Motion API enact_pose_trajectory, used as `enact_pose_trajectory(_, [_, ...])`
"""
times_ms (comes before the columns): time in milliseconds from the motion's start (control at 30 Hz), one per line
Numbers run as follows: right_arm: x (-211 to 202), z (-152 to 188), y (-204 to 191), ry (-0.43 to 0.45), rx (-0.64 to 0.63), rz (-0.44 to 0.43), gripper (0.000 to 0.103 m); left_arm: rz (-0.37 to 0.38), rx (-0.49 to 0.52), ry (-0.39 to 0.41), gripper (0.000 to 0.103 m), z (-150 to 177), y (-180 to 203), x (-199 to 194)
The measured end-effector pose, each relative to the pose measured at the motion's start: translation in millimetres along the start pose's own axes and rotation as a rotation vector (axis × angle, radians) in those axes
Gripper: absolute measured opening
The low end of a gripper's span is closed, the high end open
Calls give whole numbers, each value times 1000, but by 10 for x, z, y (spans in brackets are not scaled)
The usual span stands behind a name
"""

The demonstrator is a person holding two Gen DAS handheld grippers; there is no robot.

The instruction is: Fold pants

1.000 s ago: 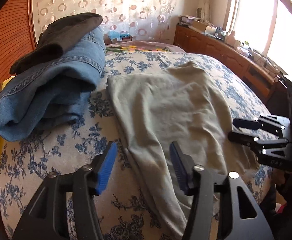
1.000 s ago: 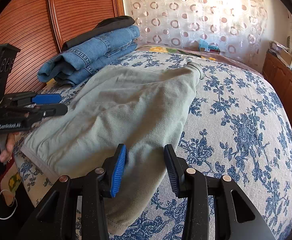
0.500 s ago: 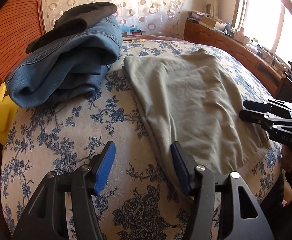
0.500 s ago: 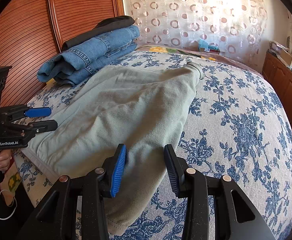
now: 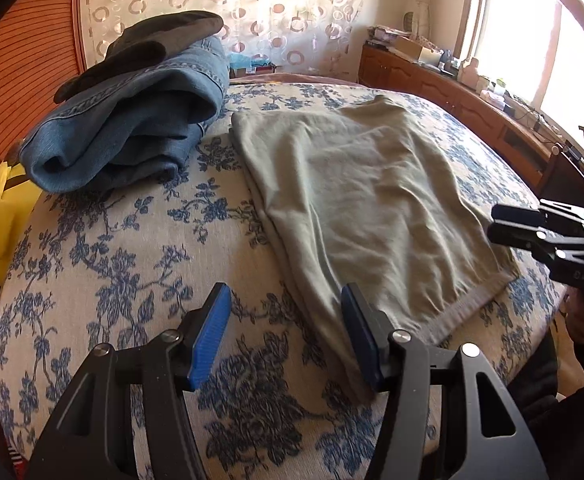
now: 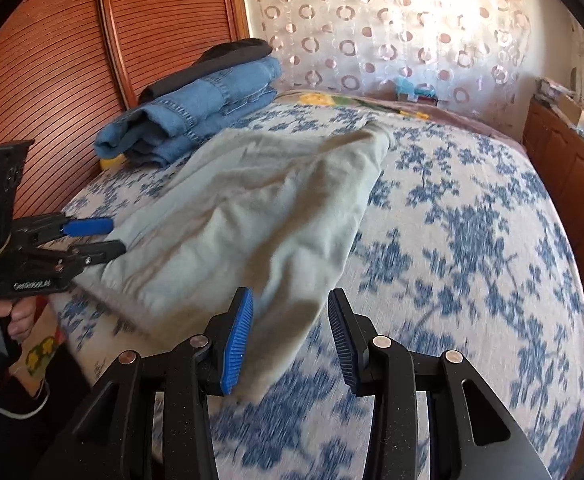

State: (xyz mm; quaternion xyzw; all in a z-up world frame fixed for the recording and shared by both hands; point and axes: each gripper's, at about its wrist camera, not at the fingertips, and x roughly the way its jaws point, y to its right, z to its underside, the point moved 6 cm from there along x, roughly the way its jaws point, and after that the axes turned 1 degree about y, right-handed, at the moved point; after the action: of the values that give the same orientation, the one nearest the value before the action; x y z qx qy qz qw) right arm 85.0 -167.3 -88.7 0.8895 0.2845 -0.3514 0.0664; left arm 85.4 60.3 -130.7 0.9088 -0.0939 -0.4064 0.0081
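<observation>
Pants: grey-green pants (image 5: 356, 216) lie flat mid-bed, on the floral bedspread (image 5: 104, 280).
Long axis: near edge to far edge; waistband (image 5: 468, 308) at the near edge, hems pointing toward the curtain.
Left gripper (image 5: 288, 336): released, empty, at the near left corner of the pants.
Right gripper (image 6: 288, 332): released, empty, over their near right edge.
Nearer hand: roughly equal.
Neighbours: folded jeans (image 5: 132, 132), far left corner.

left tongs (image 5: 286, 336) shifted off pants (image 5: 356, 200) edge
</observation>
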Motion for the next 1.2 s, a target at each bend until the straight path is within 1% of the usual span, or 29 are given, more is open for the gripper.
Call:
enact_pose_trajectory(100, [-80, 73, -28, -14, -17, 2, 41, 12, -8, 3, 58, 67, 34, -67])
enact_pose_trajectory(233, [-123, 119, -73, -32, -26, 9, 41, 27, 8, 5, 58, 159, 93, -143])
enact_pose_trajectory(267, [-132, 129, -80, -35, -29, 12, 41, 35, 7, 7, 56, 177, 106, -162])
enact_pose_trajectory(300, [-134, 139, -105, -36, -31, 15, 41, 47, 4, 9, 52, 198, 121, -186])
enact_pose_trajectory(467, [-161, 175, -168, -37, -33, 12, 41, 82, -11, 17, 40, 251, 183, -255])
enact_pose_trajectory(567, [-164, 186, -168, -35, -32, 13, 41, 99, -20, 16, 36, 278, 217, -267])
enact_pose_trajectory(767, [-147, 202, -171, -31, -19, 5, 41, 115, -39, 22, 31, 327, 251, -288])
enact_pose_trajectory(967, [-133, 235, -199, -35, -4, -22, 41, 120, -51, 34, 30, 343, 263, -295])
enact_pose_trajectory(1200, [-121, 258, -261, -32, -38, -16, 40, 124, -45, 34, 30, 339, 274, -291])
